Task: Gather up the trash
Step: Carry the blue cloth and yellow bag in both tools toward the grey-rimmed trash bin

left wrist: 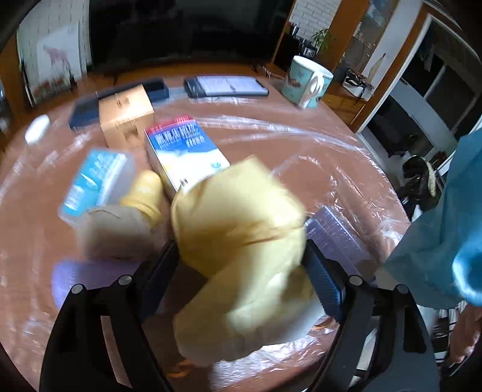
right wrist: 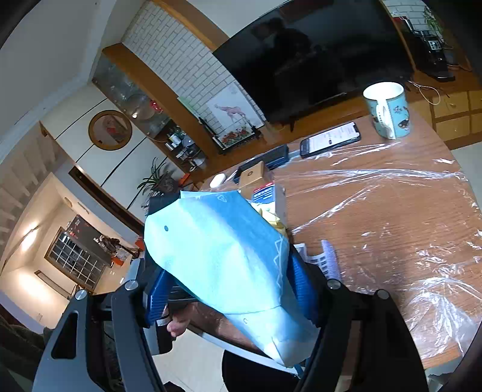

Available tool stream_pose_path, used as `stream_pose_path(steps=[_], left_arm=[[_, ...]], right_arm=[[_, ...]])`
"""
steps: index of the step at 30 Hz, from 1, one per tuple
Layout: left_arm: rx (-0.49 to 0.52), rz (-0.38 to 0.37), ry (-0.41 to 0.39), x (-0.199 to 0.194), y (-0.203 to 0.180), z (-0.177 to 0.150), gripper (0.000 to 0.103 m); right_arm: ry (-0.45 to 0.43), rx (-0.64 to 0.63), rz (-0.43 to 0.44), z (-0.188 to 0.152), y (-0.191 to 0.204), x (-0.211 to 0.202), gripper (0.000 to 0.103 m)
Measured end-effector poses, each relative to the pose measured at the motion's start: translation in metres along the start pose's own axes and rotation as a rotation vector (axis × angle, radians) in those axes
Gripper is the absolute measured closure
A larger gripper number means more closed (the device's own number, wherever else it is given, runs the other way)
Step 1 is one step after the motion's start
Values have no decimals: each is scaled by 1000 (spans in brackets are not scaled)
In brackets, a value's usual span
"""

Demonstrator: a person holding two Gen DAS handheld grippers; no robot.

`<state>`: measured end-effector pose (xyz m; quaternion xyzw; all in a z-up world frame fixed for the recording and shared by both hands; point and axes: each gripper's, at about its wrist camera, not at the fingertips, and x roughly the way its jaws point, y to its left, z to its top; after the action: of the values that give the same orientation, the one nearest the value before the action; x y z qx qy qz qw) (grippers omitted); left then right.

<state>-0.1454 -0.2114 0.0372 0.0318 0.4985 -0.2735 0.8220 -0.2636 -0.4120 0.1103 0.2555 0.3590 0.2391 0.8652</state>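
In the left wrist view my left gripper [left wrist: 241, 262] is shut on a crumpled yellow paper wad [left wrist: 241, 229], blurred, held just above the brown table [left wrist: 271, 135]. In the right wrist view my right gripper [right wrist: 232, 286] is shut on a light blue paper bag [right wrist: 223, 250] held at the table's near edge; the bag also shows at the right of the left wrist view [left wrist: 442, 229]. Yellow paper [right wrist: 272, 220] shows behind the bag. A blue-and-white carton [left wrist: 183, 150], a blue packet [left wrist: 96, 181] and a ribbed clear plastic piece [left wrist: 337, 235] lie on the table.
Clear plastic film [right wrist: 406, 211] covers much of the table. A brown box [left wrist: 126, 114], a mug [left wrist: 307, 81], a phone [left wrist: 226, 86], a dark case [left wrist: 150, 87] and a small white object [left wrist: 37, 128] stand at the far side. A TV [left wrist: 186, 27] is behind.
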Motion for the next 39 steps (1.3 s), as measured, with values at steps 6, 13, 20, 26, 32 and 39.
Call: stream_pose_path(steps=[6,13,20,26,32,39], left_arm=[[-18,-68,-17,2,1,-3,64],[-10,-118,-118,-33,2,-4,65],[-56,-179,-219,-80,18,-8,65],[-23,-196,-252,-114,19,-28,65],[8,-197,-237,-132,13,-56,65],[24,-203,-163,-131,5,-97,65]], right_arm=[[18,12,-47,3,-12,11,35],[15,26,-25,5,-13,14,35],[0,37,50,9,-6,10,35],[4,24,128,6,9,-6,35],[40,-14,179,-7,27,-19,35],[119,-16,204,-40,33,-27,35]])
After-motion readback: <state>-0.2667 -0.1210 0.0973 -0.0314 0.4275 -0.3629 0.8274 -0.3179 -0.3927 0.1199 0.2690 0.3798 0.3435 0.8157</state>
